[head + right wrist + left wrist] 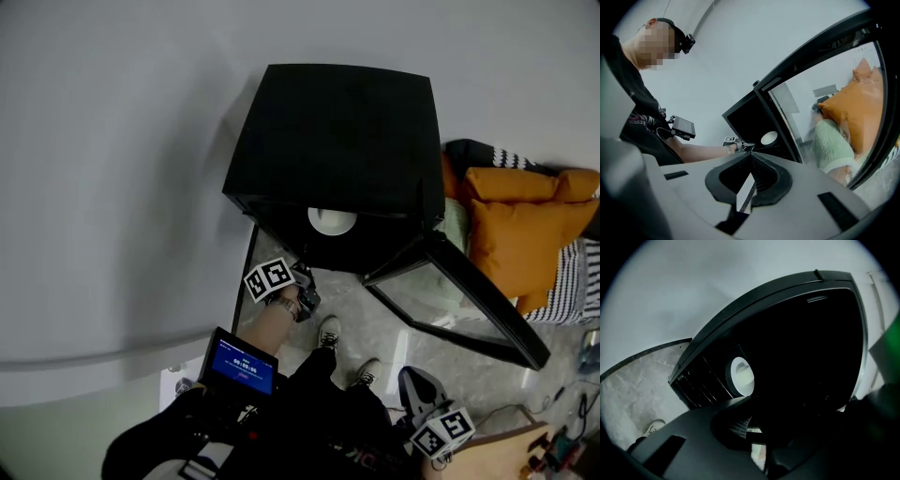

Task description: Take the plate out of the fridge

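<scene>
A white plate (332, 221) stands on a shelf inside the black fridge (337, 141), whose glass door (469, 305) hangs open to the right. My left gripper (306, 286) is just in front of the fridge opening, below the plate and apart from it, jaws shut and empty. In the left gripper view the plate (742, 376) shows in the dark interior ahead of the shut gripper (752, 401). My right gripper (415, 380) hangs low at the lower right, far from the fridge. Its jaws (751, 152) meet at the tips with nothing between them; the plate (768, 138) is far ahead.
Orange cushions (525, 234) and a pale green cloth (829, 145) lie right of the fridge, behind the open door. A small lit screen (242, 364) hangs at the person's chest. Shoes (328, 330) stand on the marbled floor before the fridge. A plain wall runs behind.
</scene>
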Action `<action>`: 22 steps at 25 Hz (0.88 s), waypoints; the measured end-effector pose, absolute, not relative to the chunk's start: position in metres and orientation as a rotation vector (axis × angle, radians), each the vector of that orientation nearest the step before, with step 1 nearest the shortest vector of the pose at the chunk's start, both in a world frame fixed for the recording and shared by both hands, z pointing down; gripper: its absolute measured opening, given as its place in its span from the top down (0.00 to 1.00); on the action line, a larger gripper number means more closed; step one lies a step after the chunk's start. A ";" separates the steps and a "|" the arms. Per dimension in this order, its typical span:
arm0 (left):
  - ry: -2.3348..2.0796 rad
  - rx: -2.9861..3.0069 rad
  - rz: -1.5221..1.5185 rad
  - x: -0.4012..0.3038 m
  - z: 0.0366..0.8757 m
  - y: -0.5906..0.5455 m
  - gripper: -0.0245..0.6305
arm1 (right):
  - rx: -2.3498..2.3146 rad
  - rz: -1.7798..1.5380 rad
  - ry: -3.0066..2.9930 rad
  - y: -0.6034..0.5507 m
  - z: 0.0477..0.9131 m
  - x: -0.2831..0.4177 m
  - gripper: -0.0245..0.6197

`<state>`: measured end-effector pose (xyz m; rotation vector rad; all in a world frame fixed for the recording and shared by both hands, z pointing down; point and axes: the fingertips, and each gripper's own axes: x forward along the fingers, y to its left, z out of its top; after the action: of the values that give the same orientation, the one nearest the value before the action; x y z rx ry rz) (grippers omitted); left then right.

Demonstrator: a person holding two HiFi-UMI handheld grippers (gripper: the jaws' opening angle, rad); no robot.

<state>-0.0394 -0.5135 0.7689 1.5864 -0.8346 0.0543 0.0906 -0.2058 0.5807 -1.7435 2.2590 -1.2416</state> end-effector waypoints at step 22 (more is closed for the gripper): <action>-0.927 1.291 -0.021 -0.007 0.841 -0.577 0.81 | -1.908 -1.314 1.897 -0.188 0.599 0.113 0.95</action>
<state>-0.0067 -0.5770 0.8413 1.2906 -0.9272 -0.0206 0.1131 -0.1884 0.5985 -1.9079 1.8967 -1.3137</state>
